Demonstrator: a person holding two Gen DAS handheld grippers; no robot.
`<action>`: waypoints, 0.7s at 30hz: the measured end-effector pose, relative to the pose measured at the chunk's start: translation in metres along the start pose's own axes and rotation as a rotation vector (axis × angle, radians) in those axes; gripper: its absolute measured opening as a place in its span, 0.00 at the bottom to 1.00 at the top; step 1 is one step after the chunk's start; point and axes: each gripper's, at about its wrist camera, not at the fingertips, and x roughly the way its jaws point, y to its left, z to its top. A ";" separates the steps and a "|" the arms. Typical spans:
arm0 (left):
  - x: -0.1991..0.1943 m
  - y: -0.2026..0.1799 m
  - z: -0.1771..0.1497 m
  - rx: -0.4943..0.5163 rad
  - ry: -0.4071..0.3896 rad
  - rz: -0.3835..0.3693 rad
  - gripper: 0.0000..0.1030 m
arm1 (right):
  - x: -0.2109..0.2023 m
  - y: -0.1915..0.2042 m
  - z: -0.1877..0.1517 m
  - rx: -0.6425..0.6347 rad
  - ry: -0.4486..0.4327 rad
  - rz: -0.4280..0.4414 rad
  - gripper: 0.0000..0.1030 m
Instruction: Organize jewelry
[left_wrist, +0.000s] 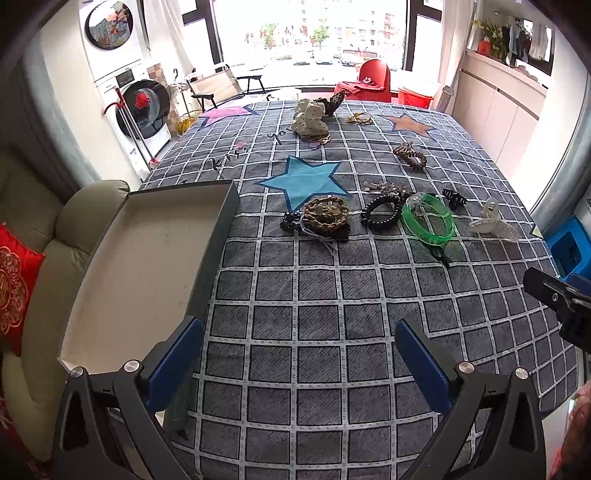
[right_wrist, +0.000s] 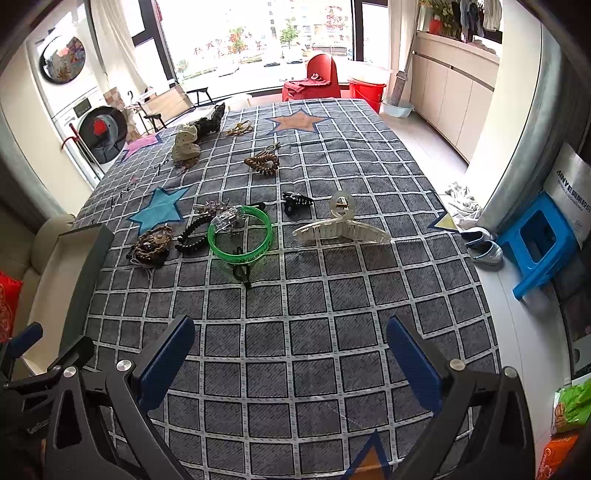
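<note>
Jewelry and hair pieces lie across a checked grey tablecloth (left_wrist: 295, 295). In a row sit a brown braided bracelet pile (left_wrist: 327, 214), a black coil hair tie (left_wrist: 382, 212), a green bangle (left_wrist: 428, 219), a small black claw clip (left_wrist: 454, 197) and a clear claw clip (left_wrist: 493, 223). The same bangle (right_wrist: 240, 236) and clear clip (right_wrist: 341, 225) show in the right wrist view. An open grey box (left_wrist: 147, 273) sits at the table's left edge. My left gripper (left_wrist: 299, 362) is open and empty, next to the box. My right gripper (right_wrist: 290, 358) is open and empty above bare cloth.
A brown coil tie (left_wrist: 410, 155), a dotted cream scrunchie (left_wrist: 310, 118) and a gold piece (left_wrist: 360, 118) lie farther back. A beige sofa with a red cushion (left_wrist: 14, 288) is left of the table. A blue stool (right_wrist: 539, 240) and slippers (right_wrist: 484, 247) stand on the floor right.
</note>
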 end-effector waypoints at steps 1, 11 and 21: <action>0.001 -0.001 0.000 0.001 0.002 0.001 1.00 | 0.001 0.000 0.000 0.001 0.001 0.000 1.00; 0.005 -0.002 0.002 0.005 0.006 0.002 1.00 | 0.007 -0.009 0.006 0.015 0.006 -0.010 1.00; 0.022 -0.020 0.020 0.037 0.007 -0.054 1.00 | 0.018 -0.037 0.014 0.056 0.008 -0.041 1.00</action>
